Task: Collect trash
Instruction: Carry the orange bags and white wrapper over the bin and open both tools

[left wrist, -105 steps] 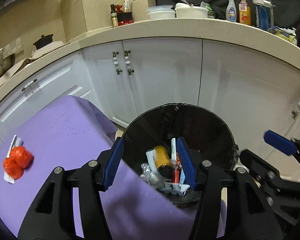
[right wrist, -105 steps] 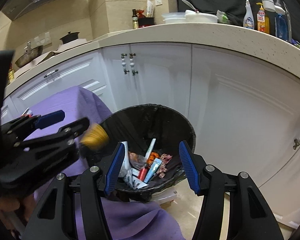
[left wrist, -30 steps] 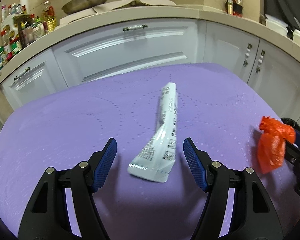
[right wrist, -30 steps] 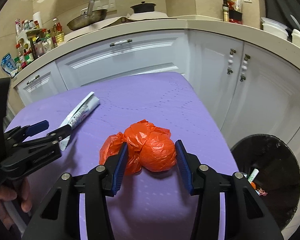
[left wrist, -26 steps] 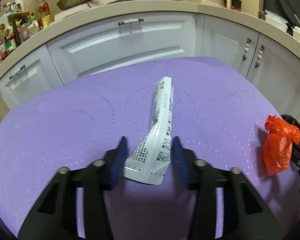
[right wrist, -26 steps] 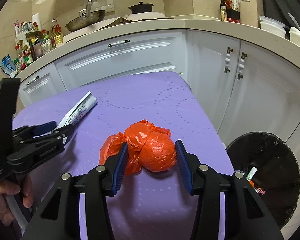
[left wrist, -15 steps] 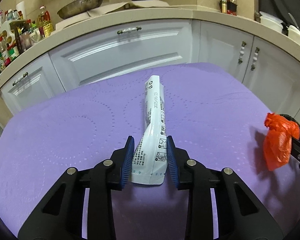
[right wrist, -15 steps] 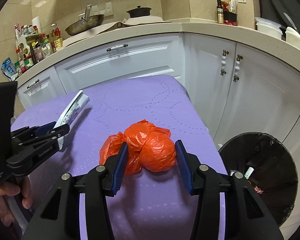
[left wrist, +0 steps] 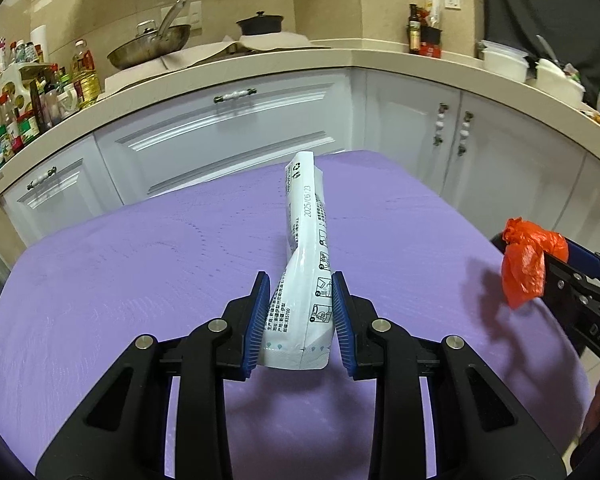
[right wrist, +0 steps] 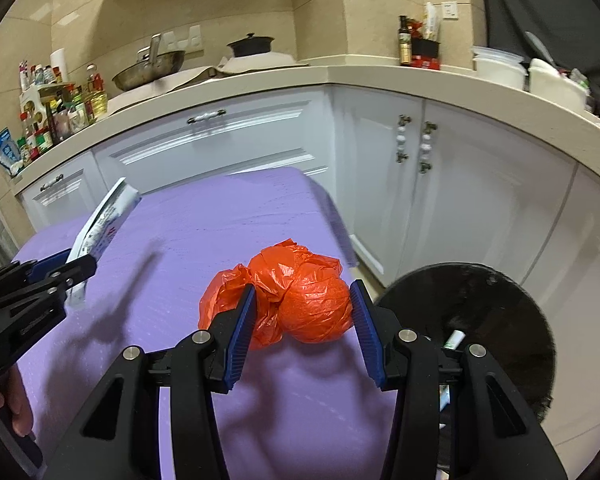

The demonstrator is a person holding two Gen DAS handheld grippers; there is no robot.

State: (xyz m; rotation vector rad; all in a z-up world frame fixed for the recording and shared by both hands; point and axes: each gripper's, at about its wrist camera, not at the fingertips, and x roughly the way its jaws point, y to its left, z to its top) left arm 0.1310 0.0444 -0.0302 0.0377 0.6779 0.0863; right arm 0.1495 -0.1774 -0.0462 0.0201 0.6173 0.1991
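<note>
My left gripper [left wrist: 300,320] is shut on a long white printed packet [left wrist: 306,248] and holds it lifted off the purple table [left wrist: 140,264], far end tilted up. It also shows in the right wrist view [right wrist: 104,216]. My right gripper [right wrist: 304,320] is shut on a crumpled orange plastic bag [right wrist: 300,296], held above the table's right end; the bag also shows in the left wrist view [left wrist: 530,260]. A black-lined trash bin [right wrist: 480,300] with trash inside stands on the floor, right of the table.
White kitchen cabinets [left wrist: 236,128] and a beige counter [left wrist: 340,58] curve around behind the table. A pan [left wrist: 150,46], a pot and bottles stand on the counter. The left gripper shows at the left of the right wrist view [right wrist: 32,292].
My left gripper closed on the white packet and raised it off the table. My right gripper, holding the orange bag, lifted and swung toward the bin.
</note>
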